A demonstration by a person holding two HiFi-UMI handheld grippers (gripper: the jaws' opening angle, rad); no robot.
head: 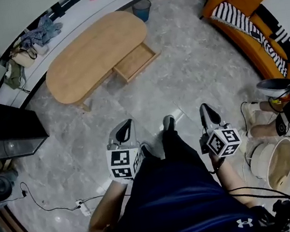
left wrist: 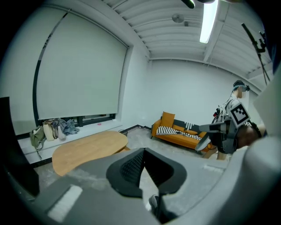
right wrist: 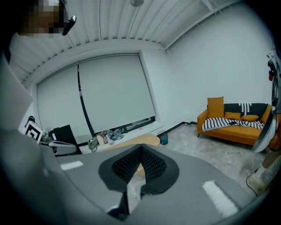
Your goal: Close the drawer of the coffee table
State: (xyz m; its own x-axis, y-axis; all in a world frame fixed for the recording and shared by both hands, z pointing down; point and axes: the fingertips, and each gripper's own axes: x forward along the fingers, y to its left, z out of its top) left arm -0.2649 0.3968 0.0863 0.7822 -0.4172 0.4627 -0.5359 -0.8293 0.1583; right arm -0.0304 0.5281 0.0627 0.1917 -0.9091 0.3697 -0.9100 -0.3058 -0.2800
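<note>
**Drawer Open, Tongs Shut**

The long coffee table [head: 92, 55] sits in the upper left of the head view, stretching from lower left to upper right. Its drawer [head: 135, 61] sticks out toward the lower right. Far below, the left gripper [head: 127, 125] and right gripper [head: 205, 109] are squeezed shut and empty.

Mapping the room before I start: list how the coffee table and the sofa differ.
The coffee table is light wood with a bare oval top; the sofa is orange, draped with a striped throw. The coffee table has an open drawer; the sofa shows none. Both stand on the grey floor.
</note>
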